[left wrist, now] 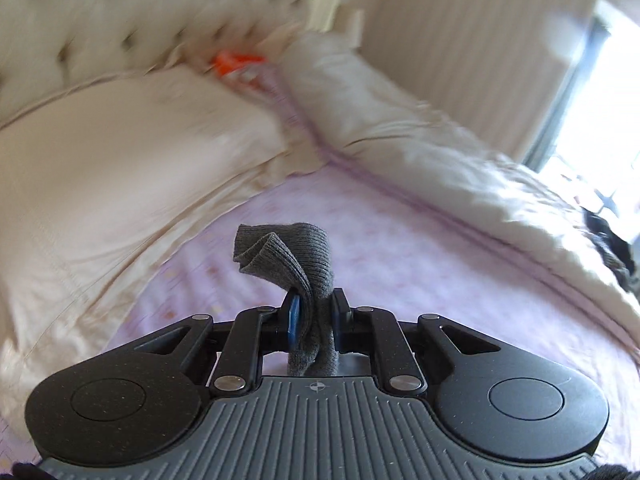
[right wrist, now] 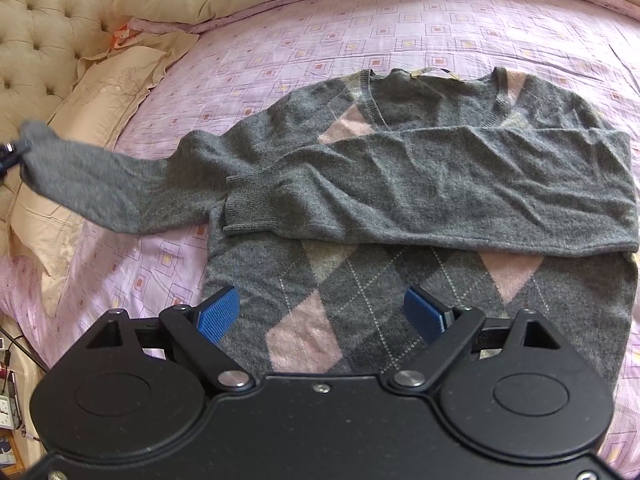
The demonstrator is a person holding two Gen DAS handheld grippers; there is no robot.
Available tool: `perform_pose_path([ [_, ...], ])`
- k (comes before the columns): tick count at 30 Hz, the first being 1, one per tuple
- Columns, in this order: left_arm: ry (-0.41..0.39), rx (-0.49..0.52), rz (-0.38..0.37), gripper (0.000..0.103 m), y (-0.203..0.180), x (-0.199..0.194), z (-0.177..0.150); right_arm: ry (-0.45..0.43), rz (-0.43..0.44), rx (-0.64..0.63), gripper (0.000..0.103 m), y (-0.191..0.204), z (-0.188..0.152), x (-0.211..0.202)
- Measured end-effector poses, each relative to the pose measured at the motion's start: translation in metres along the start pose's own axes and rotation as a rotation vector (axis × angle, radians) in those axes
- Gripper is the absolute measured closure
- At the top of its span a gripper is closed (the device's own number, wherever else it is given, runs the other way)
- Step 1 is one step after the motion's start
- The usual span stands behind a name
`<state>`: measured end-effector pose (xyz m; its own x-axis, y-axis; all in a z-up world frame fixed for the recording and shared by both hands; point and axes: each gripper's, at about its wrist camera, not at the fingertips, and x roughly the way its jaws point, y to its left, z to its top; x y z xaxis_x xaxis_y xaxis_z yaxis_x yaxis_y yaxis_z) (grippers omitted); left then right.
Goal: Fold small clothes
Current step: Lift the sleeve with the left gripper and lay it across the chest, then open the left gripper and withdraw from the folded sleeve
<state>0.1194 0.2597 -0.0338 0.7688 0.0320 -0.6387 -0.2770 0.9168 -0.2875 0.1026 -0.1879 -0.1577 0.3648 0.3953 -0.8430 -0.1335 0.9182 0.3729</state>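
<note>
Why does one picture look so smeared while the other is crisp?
Left wrist view: the pillows and headboard streak with motion blur, the window glares white, yet the gripped sleeve cuff stays sharp. Right wrist view: the sweater is crisp; fisheye bends the bed's edges.

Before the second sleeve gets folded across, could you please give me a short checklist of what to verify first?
1. Left gripper shut on the sleeve cuff: ok.
2. Right gripper open, holding nothing: ok.
3. Other sleeve already folded flat across the chest: ok.
4. Sweater body lying flat on the bedsheet: ok, slight wrinkles.
5. Pillow clear of the held sleeve's path: cannot tell.
</note>
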Motion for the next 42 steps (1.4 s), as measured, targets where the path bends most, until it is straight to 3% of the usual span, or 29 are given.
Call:
perform_pose_path([
  [5,-0.032,0.084,-0.145,0.088,-0.084,-0.021,0.006,-0.024,0.016,0.030,0.012,-0.024,-0.010,-0.016],
  [11,-0.009,0.153,-0.296,0.088,-0.177,-0.012,-0.020,-0.053,0.009,0.078,0.012,-0.063,-0.018,-0.038],
  [16,0.064,0.177,-0.403,0.088,-0.252,0.017,-0.062,-0.069,-0.009,0.116,0.012,-0.096,-0.021,-0.054],
  [21,0.163,0.266,-0.448,0.085,-0.317,0.052,-0.112,-0.068,-0.032,0.139,0.012,-0.121,-0.024,-0.062],
  [25,0.270,0.355,-0.469,0.069,-0.349,0.076,-0.148,-0.067,-0.045,0.161,0.012,-0.134,-0.027,-0.064],
  [28,0.322,0.421,-0.488,0.064,-0.358,0.080,-0.165,-0.067,-0.049,0.171,0.012,-0.139,-0.026,-0.062],
  [34,0.322,0.492,-0.462,0.056,-0.335,0.072,-0.173,-0.075,-0.055,0.183,0.012,-0.144,-0.016,-0.054],
  [38,0.349,0.534,-0.333,0.056,-0.305,0.085,-0.178,-0.097,-0.059,0.191,0.012,-0.146,-0.001,-0.047],
  [42,0.394,0.490,-0.193,0.056,-0.257,0.107,-0.173,-0.113,-0.080,0.178,0.012,-0.147,0.025,-0.035],
])
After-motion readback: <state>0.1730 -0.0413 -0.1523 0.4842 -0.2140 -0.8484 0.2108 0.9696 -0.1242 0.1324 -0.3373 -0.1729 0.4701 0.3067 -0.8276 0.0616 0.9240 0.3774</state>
